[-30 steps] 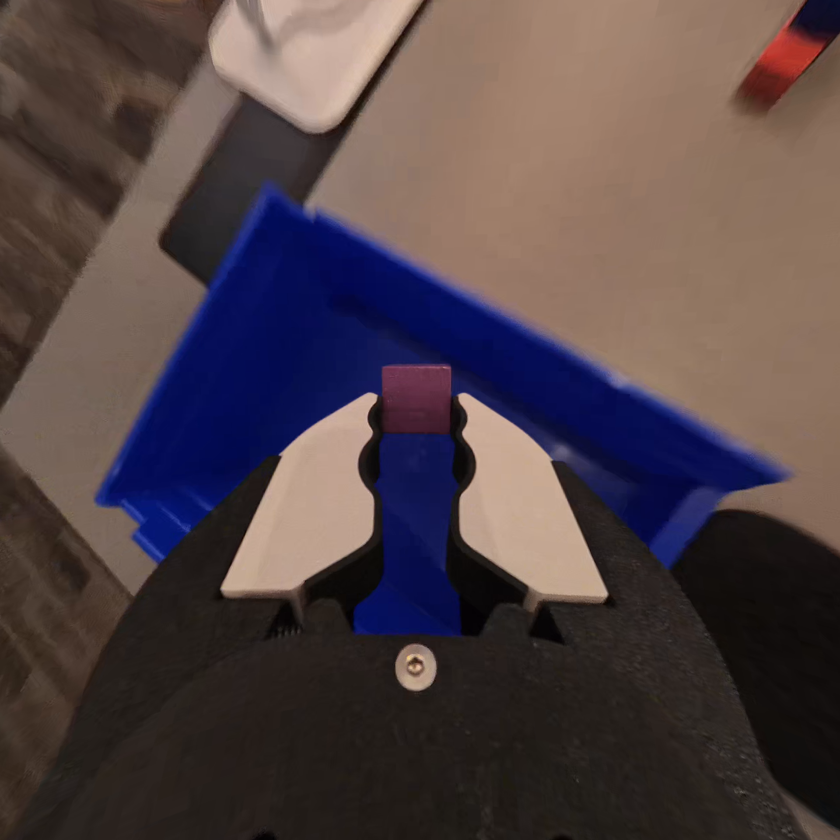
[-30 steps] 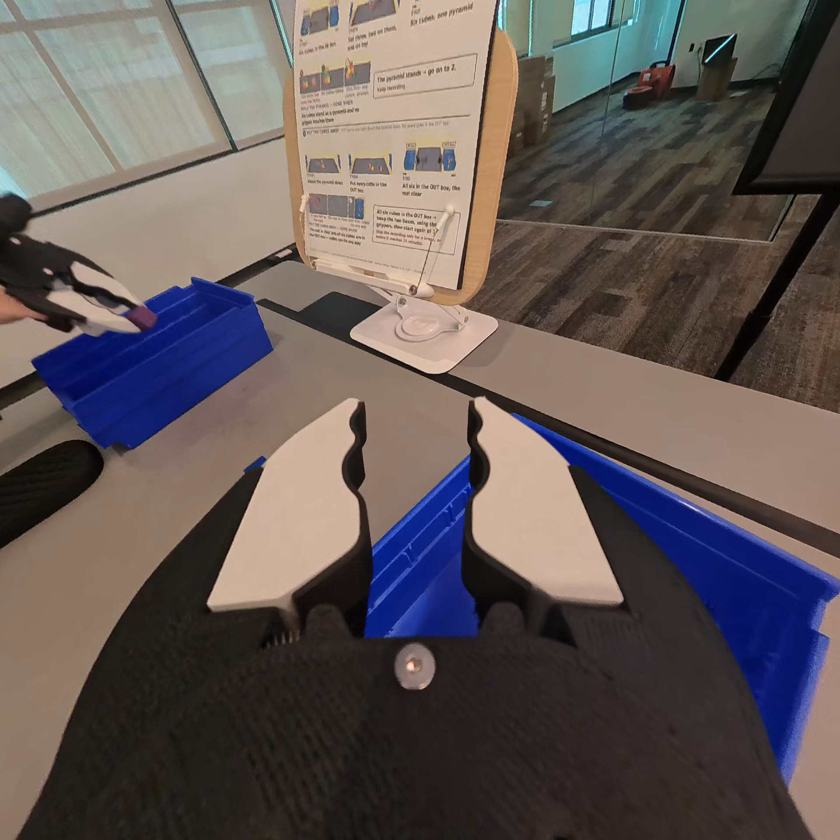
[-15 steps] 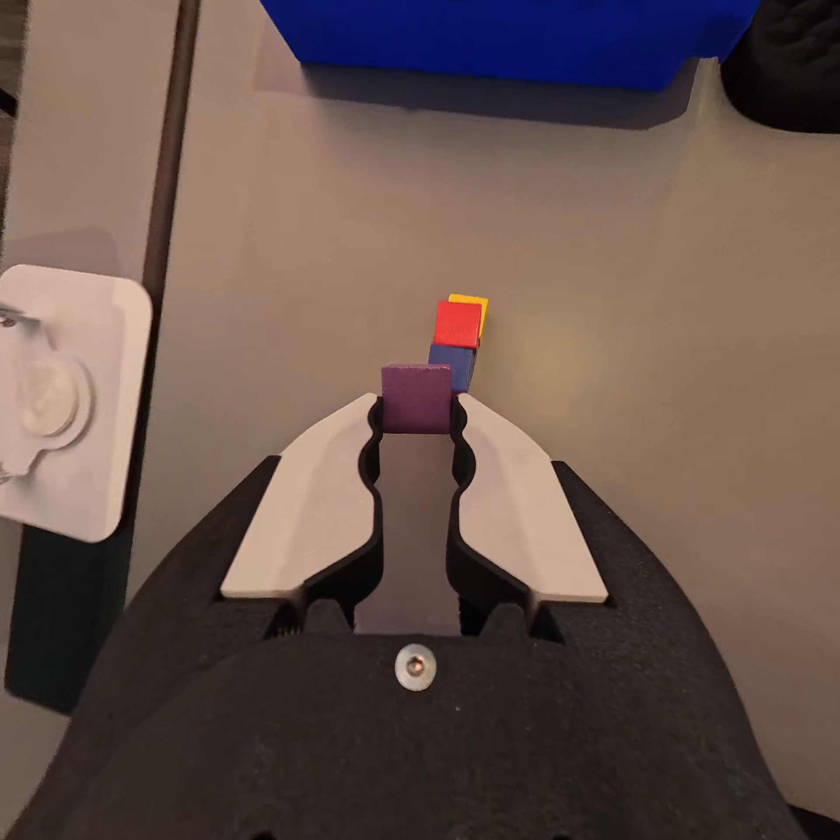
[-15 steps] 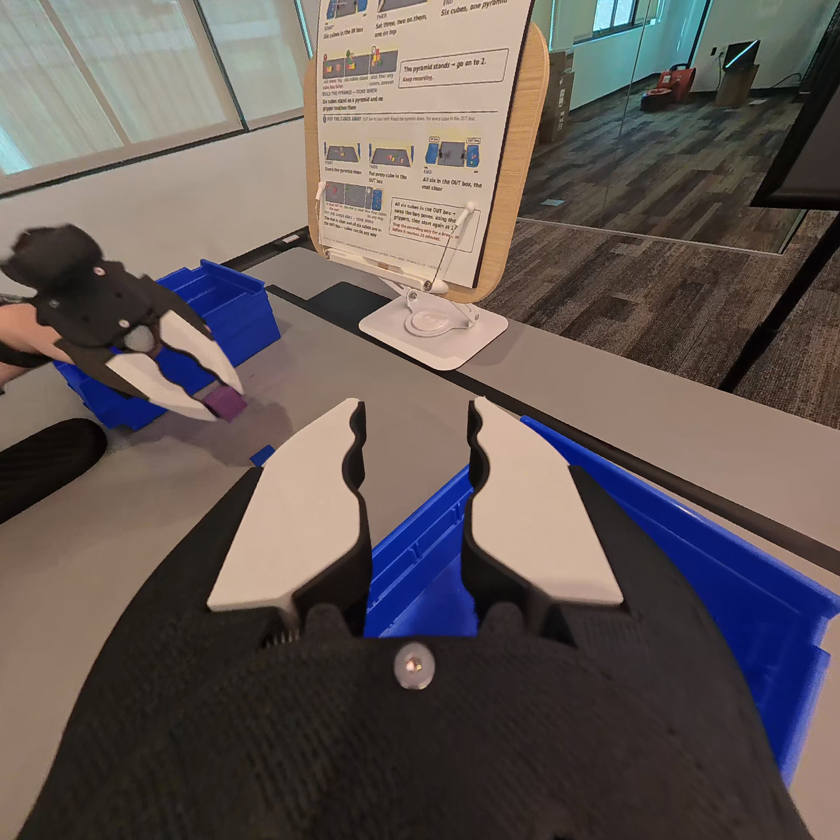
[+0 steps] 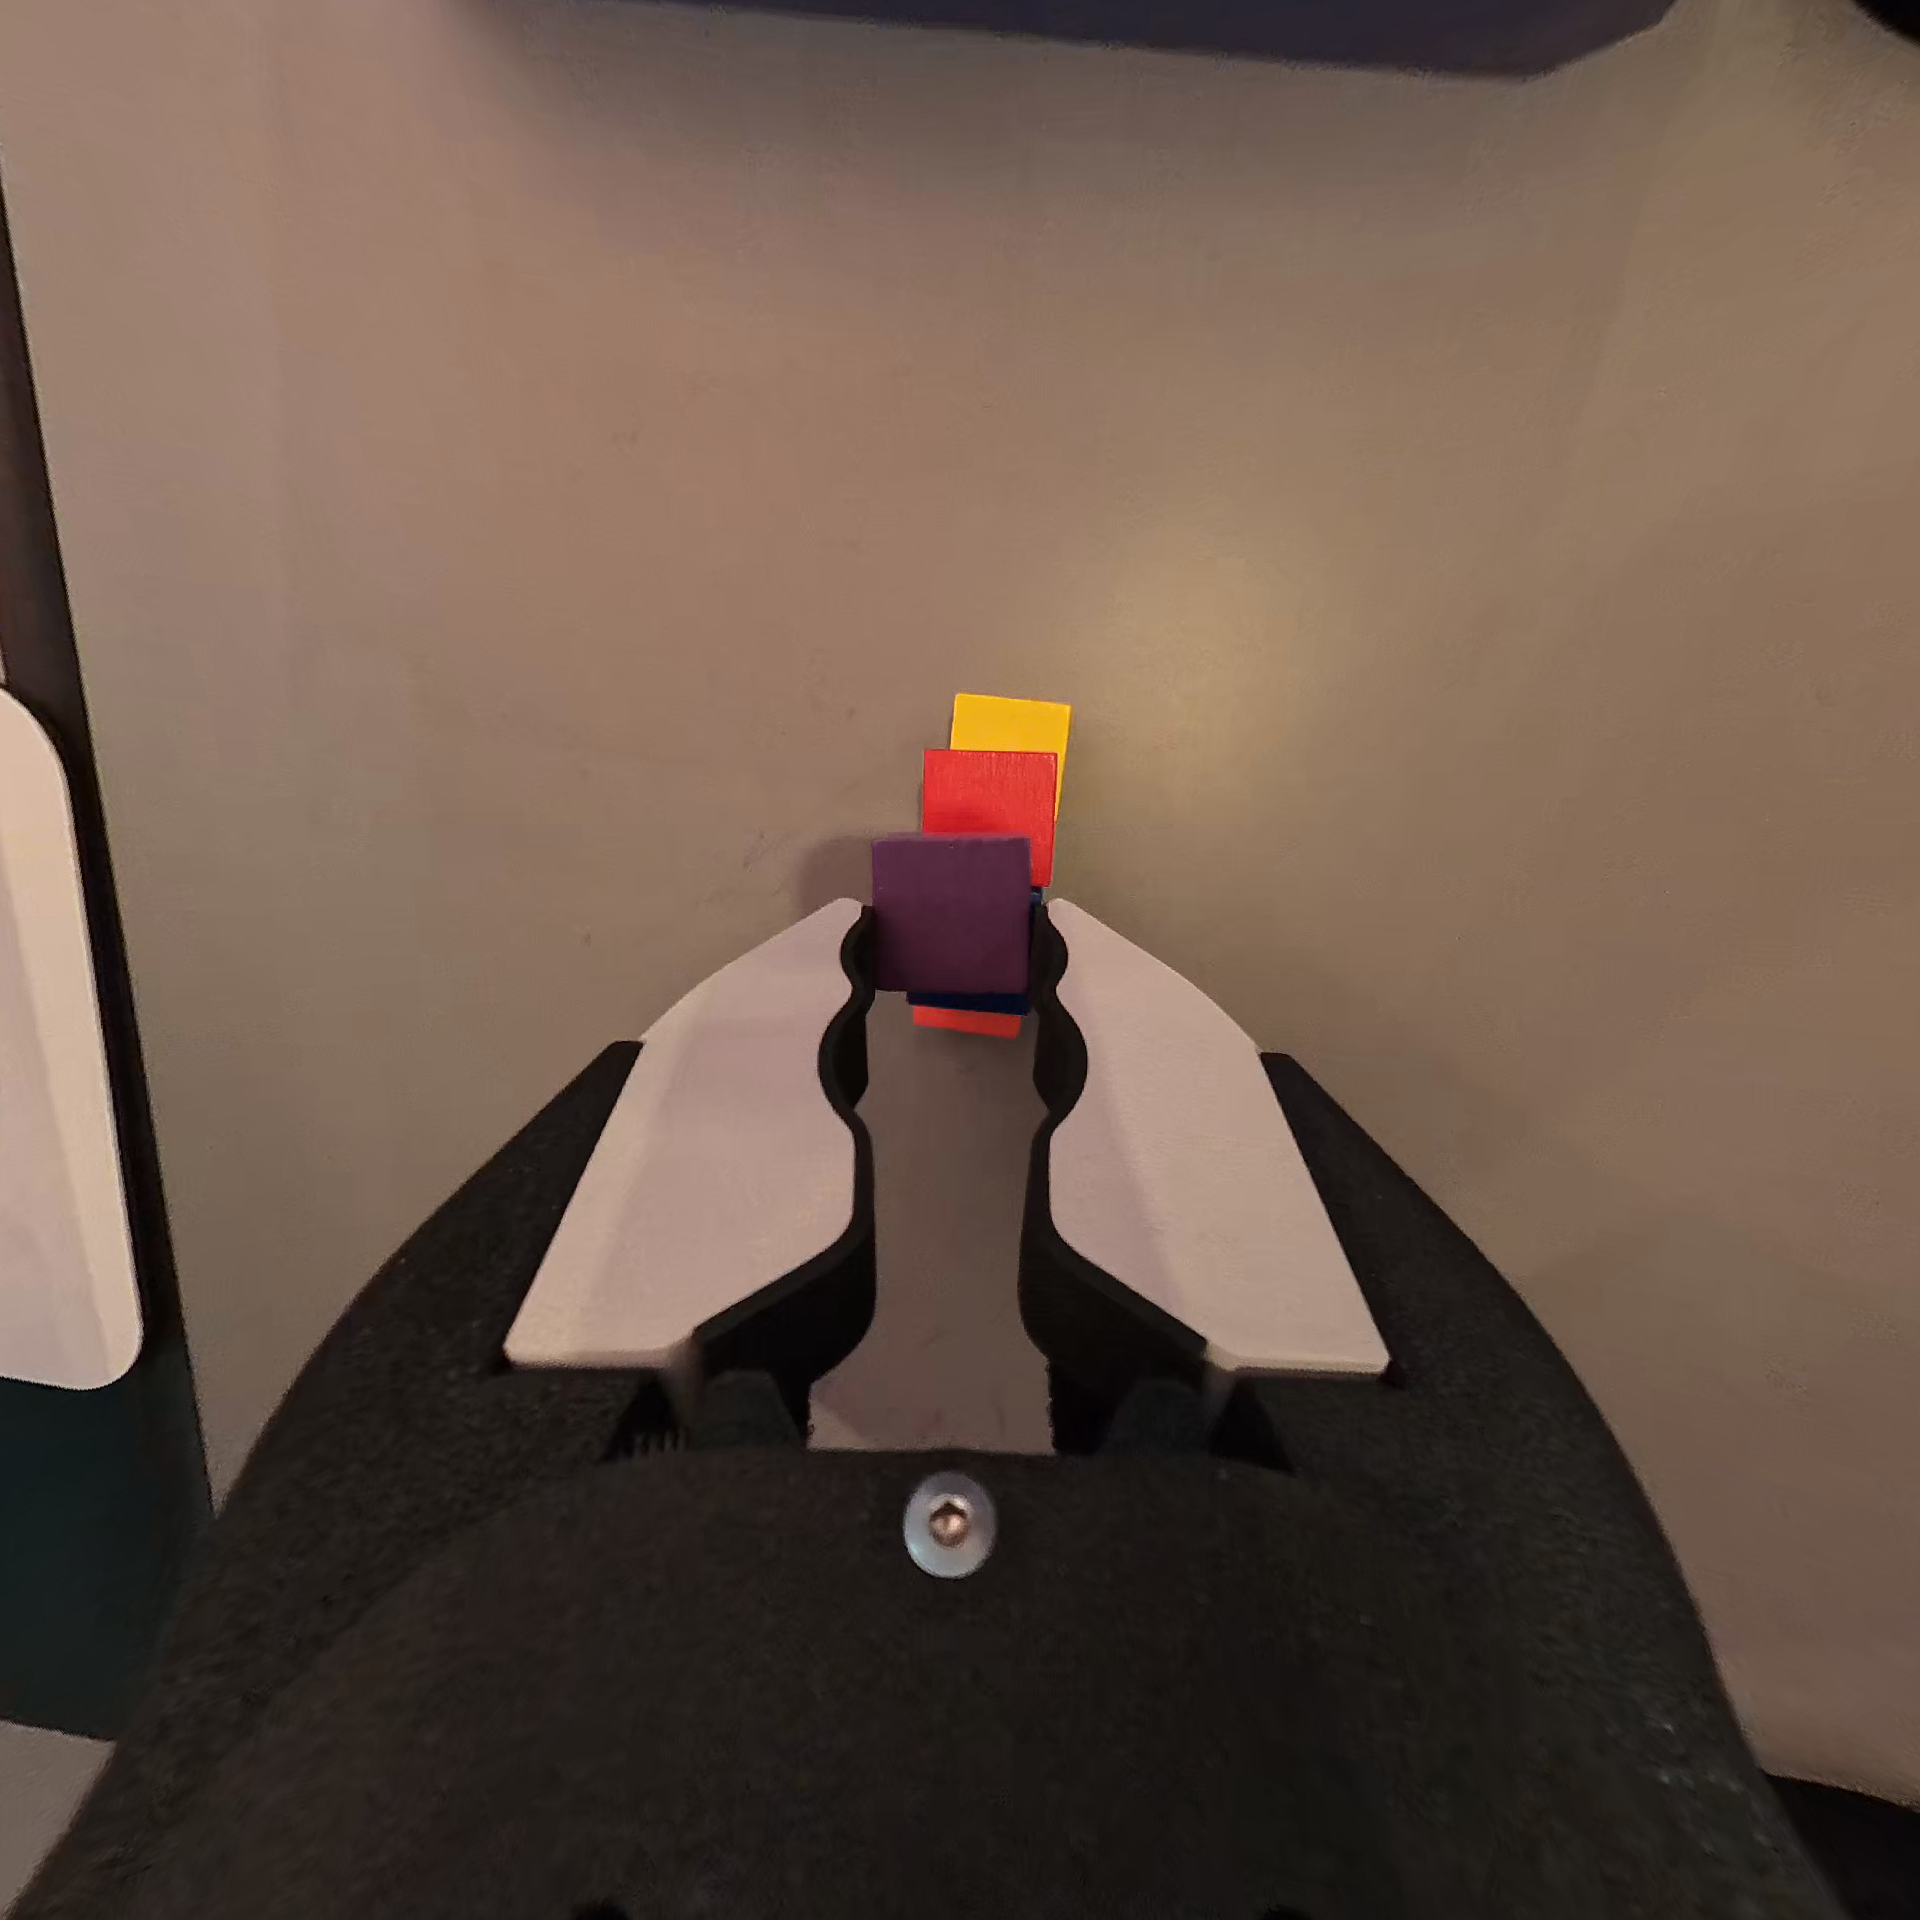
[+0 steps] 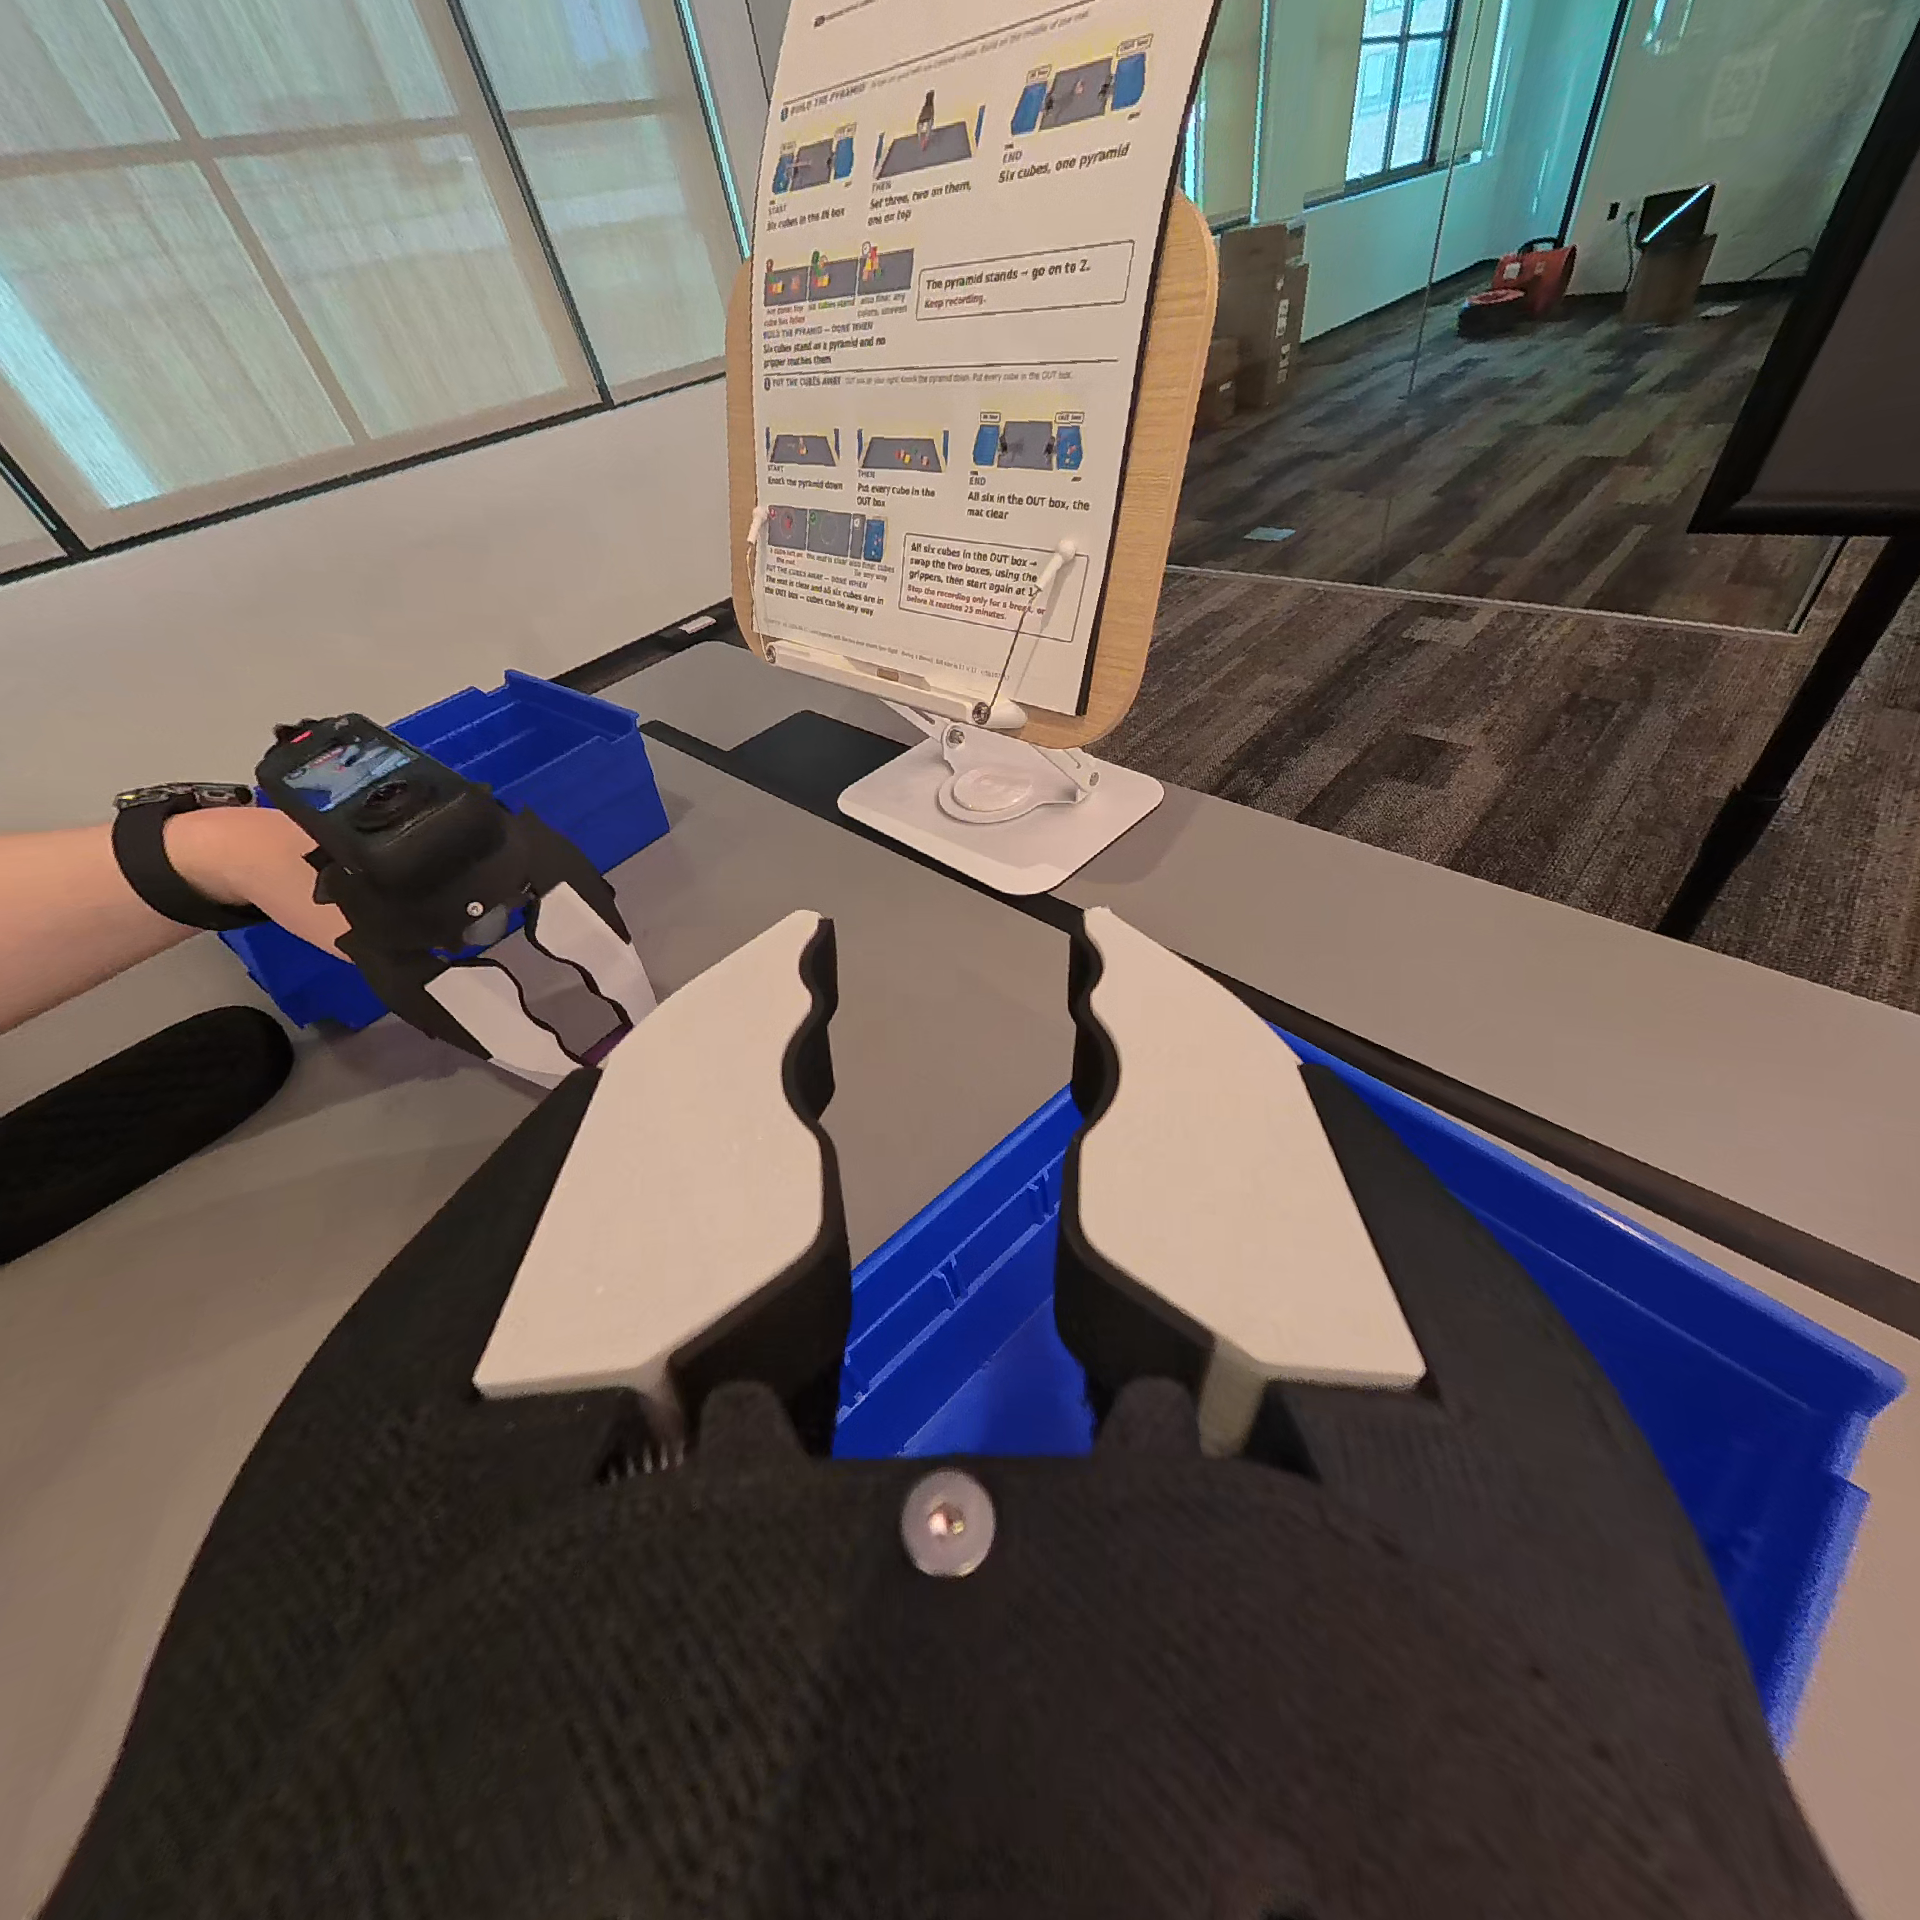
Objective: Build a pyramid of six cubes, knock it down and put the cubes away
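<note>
My left gripper (image 5: 951, 940) is shut on a purple cube (image 5: 948, 904) and holds it right over a small group of cubes on the grey table. In the left wrist view a red cube (image 5: 987, 795) and a yellow cube (image 5: 1013, 722) show just beyond it. Slivers of a blue cube (image 5: 966, 1001) and an orange-red cube (image 5: 971, 1023) show beneath it. My right gripper (image 6: 951, 935) is open and empty above a blue bin (image 6: 1558, 1278). The left gripper also shows in the right wrist view (image 6: 540, 997), low over the table.
A second blue bin (image 6: 561, 748) stands at the far left. An instruction sheet on a wooden stand (image 6: 977, 416) with a white base (image 6: 997, 821) is at the table's back edge. A black padded roll (image 6: 125, 1122) lies at the left. Spacing between my two grippers at the tips: around 30 cm.
My left gripper carried the purple cube from over the far blue bin to the cubes at the table's middle and came down onto them. My right gripper stayed open over its bin.
</note>
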The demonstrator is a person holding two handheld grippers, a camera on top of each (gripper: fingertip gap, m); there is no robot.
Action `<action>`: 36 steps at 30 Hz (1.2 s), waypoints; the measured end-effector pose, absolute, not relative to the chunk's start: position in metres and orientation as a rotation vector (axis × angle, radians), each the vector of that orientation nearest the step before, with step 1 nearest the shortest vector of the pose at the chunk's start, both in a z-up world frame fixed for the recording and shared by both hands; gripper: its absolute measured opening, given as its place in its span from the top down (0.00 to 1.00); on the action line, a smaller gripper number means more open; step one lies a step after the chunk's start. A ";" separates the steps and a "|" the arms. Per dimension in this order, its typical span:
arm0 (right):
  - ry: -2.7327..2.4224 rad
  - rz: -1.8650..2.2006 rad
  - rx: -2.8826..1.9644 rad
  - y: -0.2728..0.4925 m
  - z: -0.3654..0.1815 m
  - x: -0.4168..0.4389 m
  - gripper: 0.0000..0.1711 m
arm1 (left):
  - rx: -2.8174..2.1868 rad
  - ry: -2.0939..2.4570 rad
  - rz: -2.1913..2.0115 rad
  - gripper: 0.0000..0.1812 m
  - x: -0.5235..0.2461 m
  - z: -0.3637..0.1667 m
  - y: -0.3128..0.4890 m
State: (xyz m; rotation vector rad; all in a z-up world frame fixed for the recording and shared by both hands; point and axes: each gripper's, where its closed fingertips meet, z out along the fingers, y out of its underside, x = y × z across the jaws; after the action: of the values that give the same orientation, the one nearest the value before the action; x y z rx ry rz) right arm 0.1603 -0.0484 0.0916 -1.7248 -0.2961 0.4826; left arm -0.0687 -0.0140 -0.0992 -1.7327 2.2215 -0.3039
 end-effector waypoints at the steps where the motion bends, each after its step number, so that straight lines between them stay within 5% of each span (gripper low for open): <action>1: -0.295 0.484 -1.723 -0.049 0.092 0.161 0.75 | -1.735 2.226 -0.304 0.85 -0.069 -0.100 -0.014; 29: -0.290 0.493 -1.730 -0.048 0.089 0.164 0.75 | -1.725 2.265 -0.345 0.84 -0.066 -0.105 -0.018; 36: -0.298 0.489 -1.745 -0.046 0.086 0.163 0.74 | -1.676 2.154 -0.363 0.76 -0.064 -0.079 -0.010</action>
State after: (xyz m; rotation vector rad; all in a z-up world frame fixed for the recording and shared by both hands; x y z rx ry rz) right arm 0.1634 -0.0461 0.0864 -1.7451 -0.2978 0.4890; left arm -0.0641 -0.0102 -0.0786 -1.6757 2.1541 -0.3626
